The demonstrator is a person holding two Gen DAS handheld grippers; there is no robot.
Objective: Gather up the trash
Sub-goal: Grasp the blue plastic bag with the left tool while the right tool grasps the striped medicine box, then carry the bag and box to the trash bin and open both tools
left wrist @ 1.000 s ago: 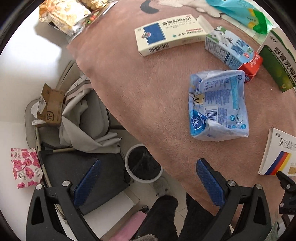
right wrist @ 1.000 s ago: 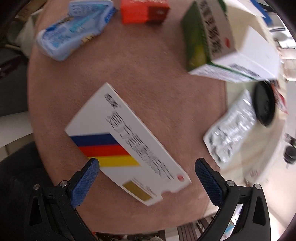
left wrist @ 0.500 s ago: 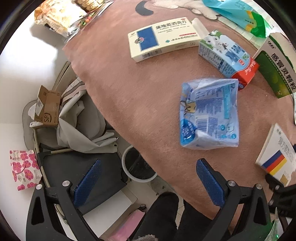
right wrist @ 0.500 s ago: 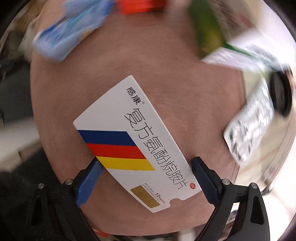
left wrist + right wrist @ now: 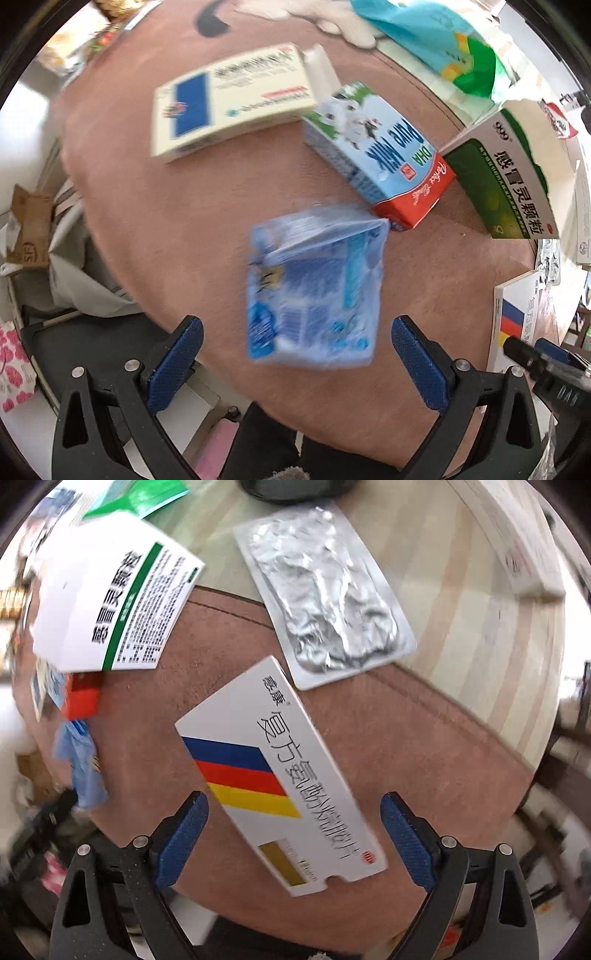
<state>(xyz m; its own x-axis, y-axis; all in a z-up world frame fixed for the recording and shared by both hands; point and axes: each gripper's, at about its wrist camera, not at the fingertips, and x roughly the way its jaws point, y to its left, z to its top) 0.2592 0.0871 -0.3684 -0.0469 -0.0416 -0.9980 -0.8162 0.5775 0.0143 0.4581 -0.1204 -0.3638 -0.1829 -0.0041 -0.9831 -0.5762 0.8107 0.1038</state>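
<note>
A: Where is the left gripper [image 5: 295, 354]?
B: Over the blue bag [image 5: 314, 288] on the brown mat [image 5: 177, 221]; jaws wide apart, touching nothing; the mat's edge is close below.
A: And the right gripper [image 5: 293, 834]?
B: Jaws apart around the white box [image 5: 280, 775], not squeezing; a silver pill sheet [image 5: 325, 602] just beside it; bare mat on both sides.

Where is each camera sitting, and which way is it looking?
Left wrist: sits on the left gripper, looking down at the blue plastic packet on the brown mat; its open fingers and a dark trouser leg show.
Right wrist: sits on the right gripper, looking down at the striped white box and foil blister pack; its open fingers show.
Shared: the striped box, the green-and-white box and the mat.
</note>
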